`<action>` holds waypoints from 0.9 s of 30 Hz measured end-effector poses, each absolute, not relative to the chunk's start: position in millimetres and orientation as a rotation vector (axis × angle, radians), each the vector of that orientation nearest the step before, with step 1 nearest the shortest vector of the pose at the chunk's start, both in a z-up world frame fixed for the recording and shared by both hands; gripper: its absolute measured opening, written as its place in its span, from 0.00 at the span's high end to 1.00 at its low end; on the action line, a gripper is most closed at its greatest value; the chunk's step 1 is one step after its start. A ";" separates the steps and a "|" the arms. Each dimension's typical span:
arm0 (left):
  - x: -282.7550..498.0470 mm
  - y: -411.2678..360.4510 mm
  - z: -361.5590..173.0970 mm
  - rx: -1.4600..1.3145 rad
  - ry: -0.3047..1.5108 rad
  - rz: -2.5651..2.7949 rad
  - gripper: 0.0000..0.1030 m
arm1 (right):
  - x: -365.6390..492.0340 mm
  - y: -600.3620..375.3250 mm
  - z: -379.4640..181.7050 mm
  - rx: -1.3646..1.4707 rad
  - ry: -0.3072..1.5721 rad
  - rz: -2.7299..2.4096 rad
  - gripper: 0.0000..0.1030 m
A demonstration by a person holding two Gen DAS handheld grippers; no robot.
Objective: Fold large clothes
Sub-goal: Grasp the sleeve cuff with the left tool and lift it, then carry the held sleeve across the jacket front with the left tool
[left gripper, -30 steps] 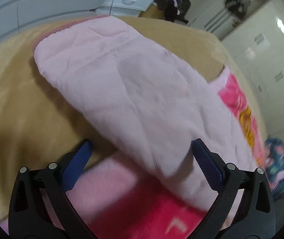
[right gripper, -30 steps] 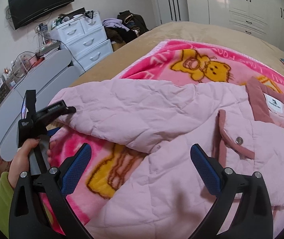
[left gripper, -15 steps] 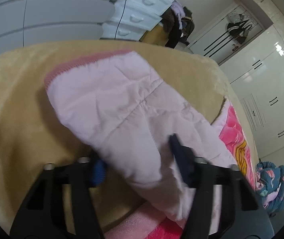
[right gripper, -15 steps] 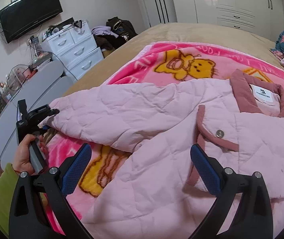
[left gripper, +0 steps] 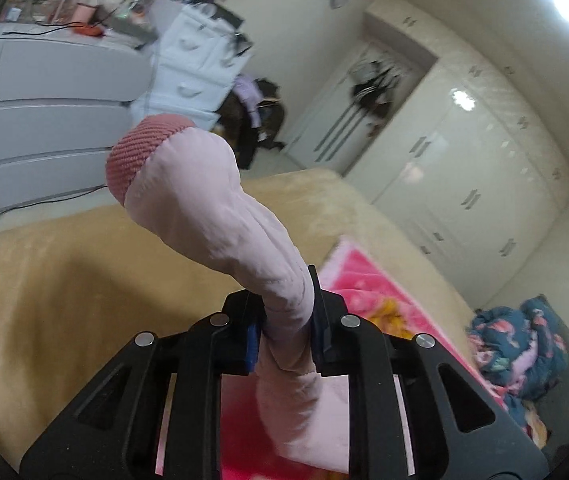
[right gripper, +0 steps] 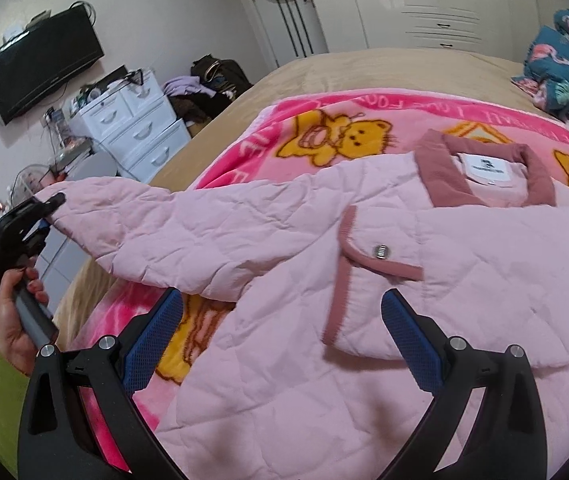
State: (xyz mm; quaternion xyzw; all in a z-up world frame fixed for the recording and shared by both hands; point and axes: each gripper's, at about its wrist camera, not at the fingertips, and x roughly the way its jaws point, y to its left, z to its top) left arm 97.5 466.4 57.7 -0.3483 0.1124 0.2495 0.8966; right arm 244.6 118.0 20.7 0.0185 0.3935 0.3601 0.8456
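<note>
Folding barely begun: pink quilted jacket [right gripper: 364, 280] lies spread on the bear blanket [right gripper: 324, 128] on the bed. Left tongs [left gripper: 286, 320] clenched on its sleeve [left gripper: 212, 208], lifted clear. Right tongs [right gripper: 282, 340] released, above the body. Every fold remains.

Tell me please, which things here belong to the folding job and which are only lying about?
Job:
- pink quilted jacket
- its sleeve, clamped in the left gripper
- right gripper, jaws open

Lying about:
- bear blanket
- floral bundle
- white drawers
- television
</note>
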 end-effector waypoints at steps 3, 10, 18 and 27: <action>96.9 446.1 67.3 -0.683 0.228 0.481 0.89 | 242.8 102.9 25.4 0.066 0.827 0.749 0.04; 91.4 407.5 91.7 -0.624 0.200 0.427 0.89 | 238.8 60.6 39.5 0.113 0.795 0.717 0.04; 89.5 366.2 117.4 -0.572 0.185 0.369 0.89 | 235.7 4.8 47.0 0.212 0.779 0.666 0.04; 97.5 323.2 152.5 -0.501 0.171 0.305 0.89 | 223.4 -41.8 53.9 0.261 0.743 0.627 0.04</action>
